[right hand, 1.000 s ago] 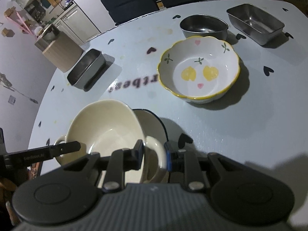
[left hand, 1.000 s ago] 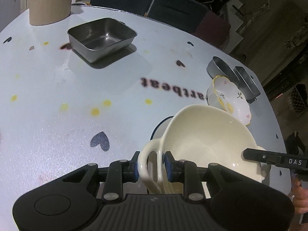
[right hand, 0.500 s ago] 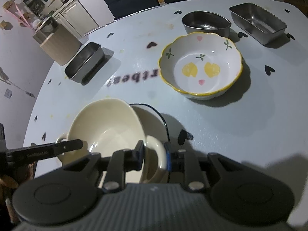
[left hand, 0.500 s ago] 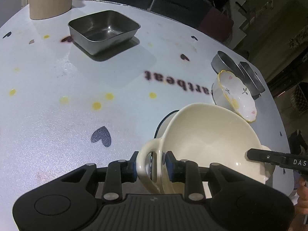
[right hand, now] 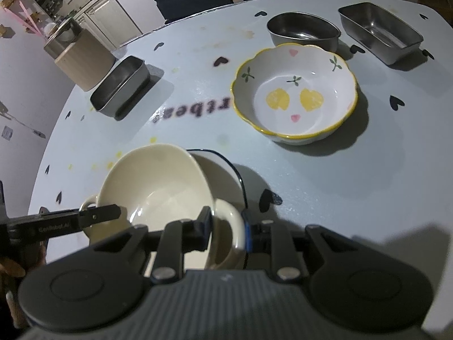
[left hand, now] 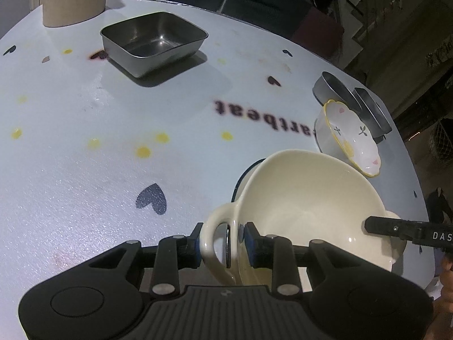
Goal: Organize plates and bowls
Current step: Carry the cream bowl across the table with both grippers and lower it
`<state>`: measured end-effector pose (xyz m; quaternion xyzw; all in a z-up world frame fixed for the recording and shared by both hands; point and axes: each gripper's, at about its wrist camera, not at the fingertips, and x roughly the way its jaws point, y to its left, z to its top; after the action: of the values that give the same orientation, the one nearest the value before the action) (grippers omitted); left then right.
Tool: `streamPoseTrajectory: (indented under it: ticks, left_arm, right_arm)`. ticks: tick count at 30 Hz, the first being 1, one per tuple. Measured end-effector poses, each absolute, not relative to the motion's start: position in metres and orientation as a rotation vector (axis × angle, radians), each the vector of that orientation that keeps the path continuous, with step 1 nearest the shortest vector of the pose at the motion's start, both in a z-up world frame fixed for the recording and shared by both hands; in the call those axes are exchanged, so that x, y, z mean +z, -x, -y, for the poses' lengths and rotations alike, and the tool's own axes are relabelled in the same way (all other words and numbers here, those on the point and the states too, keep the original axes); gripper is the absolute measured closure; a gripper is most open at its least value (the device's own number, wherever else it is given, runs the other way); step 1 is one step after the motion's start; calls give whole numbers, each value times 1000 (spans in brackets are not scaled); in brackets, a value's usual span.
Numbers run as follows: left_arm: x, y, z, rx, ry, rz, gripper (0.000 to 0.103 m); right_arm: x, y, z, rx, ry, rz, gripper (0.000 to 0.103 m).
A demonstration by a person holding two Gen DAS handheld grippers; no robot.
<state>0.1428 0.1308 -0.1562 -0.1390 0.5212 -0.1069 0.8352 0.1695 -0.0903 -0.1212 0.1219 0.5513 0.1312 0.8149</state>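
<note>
Your left gripper (left hand: 222,240) is pinching one loop handle of the cream two-handled bowl (left hand: 308,198), blue pads pressed on either side of the handle at the lower centre of the left wrist view. Your right gripper (right hand: 226,226) is clamped on the opposite handle, low in the centre of the right wrist view. Each tool also shows in the other camera as a dark finger reaching in from the frame's edge.

The cream bowl sits tilted, its far rim higher than the near one, over a shallow blue-rimmed plate (right hand: 223,175) that peeks out behind it. Whether the bowl's base touches that plate you cannot tell from here, as the bowl hides the contact.

In the right wrist view, the scalloped floral bowl (right hand: 294,99) with a yellow rim stands upright on the pale blue table (right hand: 325,184), right of centre. Above it, near the top edge, are an oval steel dish (right hand: 303,31) and a rectangular steel tray (right hand: 379,31) side by side. A second steel tray (right hand: 121,87) lies at the upper left, just beside a tan ribbed container (right hand: 82,62).

In the left wrist view that same tray appears at the upper centre, empty, with the tan container in the top left corner.
</note>
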Motion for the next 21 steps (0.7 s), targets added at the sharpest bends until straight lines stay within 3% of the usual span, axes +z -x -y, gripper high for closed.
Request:
streamPoseTrajectory:
  ticks: [21]
  left_arm:
    - [-155,-144,-125,-279,247,-1114,77]
  right_arm:
    - [-134,-176,86,257,-186,-1216,69]
